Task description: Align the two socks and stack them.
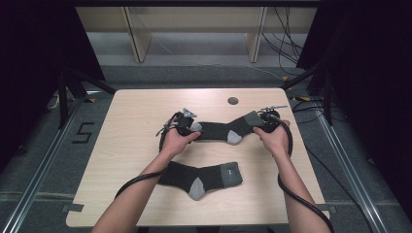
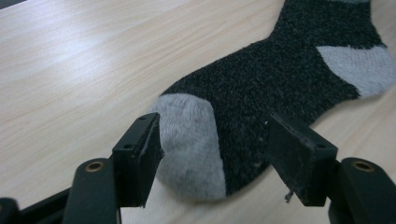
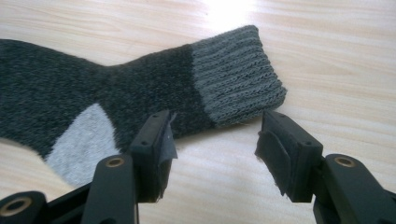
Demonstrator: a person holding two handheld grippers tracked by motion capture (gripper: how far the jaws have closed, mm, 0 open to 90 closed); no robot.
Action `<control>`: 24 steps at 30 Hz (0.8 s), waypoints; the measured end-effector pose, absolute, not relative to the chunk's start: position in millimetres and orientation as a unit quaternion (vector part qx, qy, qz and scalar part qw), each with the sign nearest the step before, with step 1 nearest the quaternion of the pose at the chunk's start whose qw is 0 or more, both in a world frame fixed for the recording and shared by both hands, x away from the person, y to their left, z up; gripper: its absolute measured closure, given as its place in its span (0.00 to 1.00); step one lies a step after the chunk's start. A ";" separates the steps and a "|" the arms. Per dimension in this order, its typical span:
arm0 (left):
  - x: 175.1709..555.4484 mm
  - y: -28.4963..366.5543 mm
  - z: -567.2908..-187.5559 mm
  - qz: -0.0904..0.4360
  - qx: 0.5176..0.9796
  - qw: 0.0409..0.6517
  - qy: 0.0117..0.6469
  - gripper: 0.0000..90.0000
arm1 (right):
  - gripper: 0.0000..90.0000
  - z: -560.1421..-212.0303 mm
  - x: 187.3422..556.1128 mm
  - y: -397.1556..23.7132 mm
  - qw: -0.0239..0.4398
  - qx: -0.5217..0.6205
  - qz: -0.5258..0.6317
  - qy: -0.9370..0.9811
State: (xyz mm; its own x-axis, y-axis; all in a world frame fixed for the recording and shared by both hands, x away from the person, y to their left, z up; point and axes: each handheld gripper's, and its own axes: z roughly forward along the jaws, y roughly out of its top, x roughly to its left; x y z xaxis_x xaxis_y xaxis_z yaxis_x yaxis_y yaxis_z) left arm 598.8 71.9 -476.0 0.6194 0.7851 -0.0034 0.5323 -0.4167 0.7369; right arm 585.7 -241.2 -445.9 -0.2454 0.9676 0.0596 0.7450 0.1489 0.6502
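Observation:
Two dark grey socks with light grey toe, heel and cuff lie flat on the wooden table [image 1: 131, 116]. The far sock [image 1: 218, 130] stretches between both hands. My left gripper [image 1: 190, 127] is open at its toe end; in the left gripper view the grey toe [image 2: 187, 135] lies between the spread jaws of the gripper [image 2: 215, 144], which do not press on it. My right gripper [image 1: 260, 124] is open at the ribbed cuff [image 3: 233, 74], and the jaws of the gripper [image 3: 215, 140] stand just short of the cuff's edge. The near sock [image 1: 204, 175] lies untouched between the forearms.
A round cable hole [image 1: 233, 101] sits in the table near the far edge. Black cables trail from both grippers along the forearms. Beyond the table are wooden desk legs [image 1: 138, 36] and loose cables [image 1: 286, 43] on the floor at the right.

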 end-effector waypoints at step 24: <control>606.8 66.2 -491.6 0.190 0.841 0.330 0.384 0.87 | 0.51 -439.4 569.5 -255.4 0.187 0.583 0.291 0.735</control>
